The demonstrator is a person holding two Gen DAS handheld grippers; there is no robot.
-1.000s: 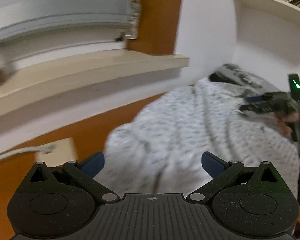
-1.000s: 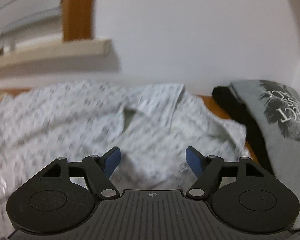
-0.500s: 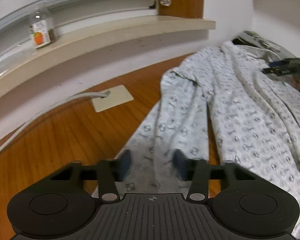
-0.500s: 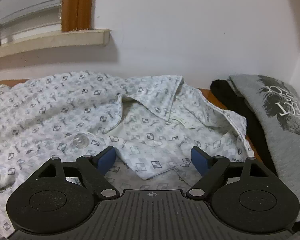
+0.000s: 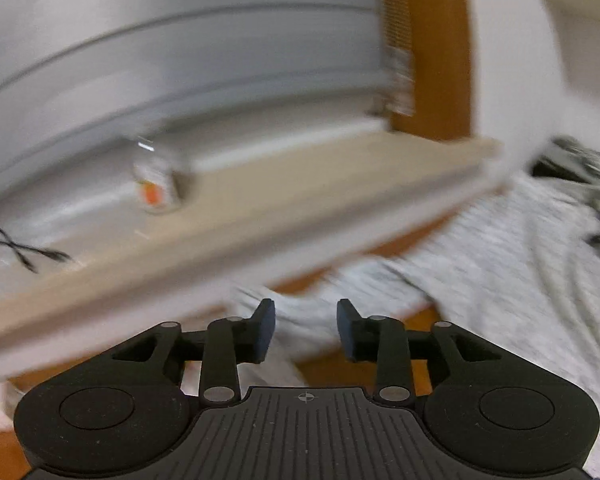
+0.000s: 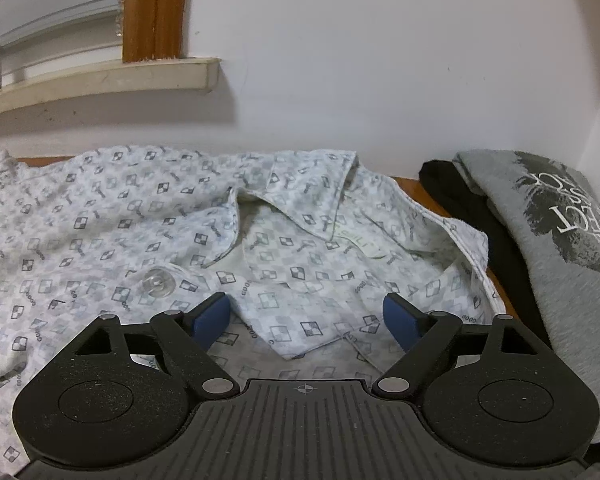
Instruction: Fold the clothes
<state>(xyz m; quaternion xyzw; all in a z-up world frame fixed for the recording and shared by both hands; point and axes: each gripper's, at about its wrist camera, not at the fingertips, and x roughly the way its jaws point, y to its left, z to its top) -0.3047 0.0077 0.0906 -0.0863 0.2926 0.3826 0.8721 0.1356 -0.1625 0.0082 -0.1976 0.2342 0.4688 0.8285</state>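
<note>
Thin printed cotton: shirt (image 6: 148,220) limp, best pinched at hems; left gripper (image 5: 305,330) half-closed on cloth, right gripper (image 6: 306,318) spread.

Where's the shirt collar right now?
In the right wrist view the collar lies just ahead of the open right gripper, near the white wall, with the folded grey T-shirt to its right.

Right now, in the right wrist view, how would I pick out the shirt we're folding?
Start at the white wall and look down to the wooden surface below it. The patterned shirt lies spread there, collar toward the wall. Unlike the grey printed top and black garment on its right, it is white with small squares and clear buttons.
</note>
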